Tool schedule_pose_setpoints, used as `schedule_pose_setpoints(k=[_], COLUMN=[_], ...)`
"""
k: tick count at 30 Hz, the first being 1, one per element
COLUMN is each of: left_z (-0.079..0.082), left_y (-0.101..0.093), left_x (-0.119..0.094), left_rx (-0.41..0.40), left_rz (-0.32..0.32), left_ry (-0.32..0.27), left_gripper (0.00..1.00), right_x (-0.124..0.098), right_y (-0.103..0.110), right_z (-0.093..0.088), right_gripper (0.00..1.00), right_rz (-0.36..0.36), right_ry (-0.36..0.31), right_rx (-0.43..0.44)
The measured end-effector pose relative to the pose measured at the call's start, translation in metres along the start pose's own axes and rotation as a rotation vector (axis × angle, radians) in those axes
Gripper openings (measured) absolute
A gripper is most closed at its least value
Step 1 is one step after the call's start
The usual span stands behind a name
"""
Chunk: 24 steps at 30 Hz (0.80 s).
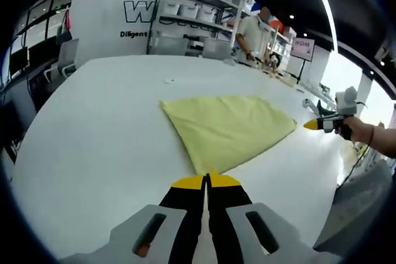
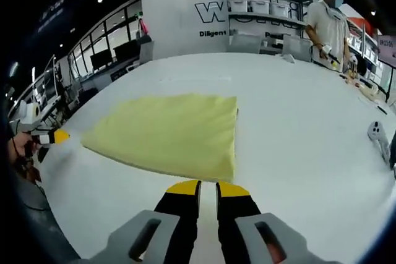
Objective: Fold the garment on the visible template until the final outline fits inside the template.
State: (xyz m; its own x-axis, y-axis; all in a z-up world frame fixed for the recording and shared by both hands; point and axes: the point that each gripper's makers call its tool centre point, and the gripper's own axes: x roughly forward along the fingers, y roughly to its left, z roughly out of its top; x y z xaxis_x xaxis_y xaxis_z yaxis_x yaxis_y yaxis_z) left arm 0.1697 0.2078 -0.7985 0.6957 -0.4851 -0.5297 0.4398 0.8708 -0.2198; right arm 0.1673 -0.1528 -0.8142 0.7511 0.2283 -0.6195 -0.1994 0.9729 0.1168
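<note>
Left tool sits with its yellow-tipped jaws pressed together on nothing, just short of the near corner of the yellow garment in the left gripper view. That garment lies flat on the white counter, already folded into a neat four-sided shape; I see no template outline under it. It narrows to a point toward the left tool and its long axis runs from that point away toward its far, wider edge. The tool's spot suggests it is lined up to take that corner for another fold.

Right tool hovers just off the garment's near edge in the right gripper view, jaws a narrow slit apart and empty, probably poised for the same fold. Beyond the counter stand shelves and a person.
</note>
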Motion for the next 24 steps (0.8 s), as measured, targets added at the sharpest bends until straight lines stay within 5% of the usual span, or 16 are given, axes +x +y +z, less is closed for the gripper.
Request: schedule_pose_setpoints(k=[9,18,21,24], left_z=[-0.014,-0.008,-0.008,-0.004], left_y=[-0.004,-0.006,-0.006,-0.002], left_x=[-0.03,-0.049,-0.058,-0.063], left_rx=[0.014,0.002,-0.008,-0.015], left_rz=[0.074,0.128,0.158,0.188], left_ry=[0.044,-0.007,-0.014,-0.035], left_gripper=[0.0,0.0,0.09,0.29], right_x=[-0.019,-0.041,-0.045,-0.047], right_y=[0.019,0.038,0.038,0.043], right_z=[-0.008,-0.011,-0.011,-0.012], right_gripper=[0.07,0.1,0.19,0.34], right_rz=[-0.022,-0.062,-0.087,-0.087], right_ry=[0.01,0.009,0.009,0.018], right_rx=[0.041,0.088,0.073,0.075])
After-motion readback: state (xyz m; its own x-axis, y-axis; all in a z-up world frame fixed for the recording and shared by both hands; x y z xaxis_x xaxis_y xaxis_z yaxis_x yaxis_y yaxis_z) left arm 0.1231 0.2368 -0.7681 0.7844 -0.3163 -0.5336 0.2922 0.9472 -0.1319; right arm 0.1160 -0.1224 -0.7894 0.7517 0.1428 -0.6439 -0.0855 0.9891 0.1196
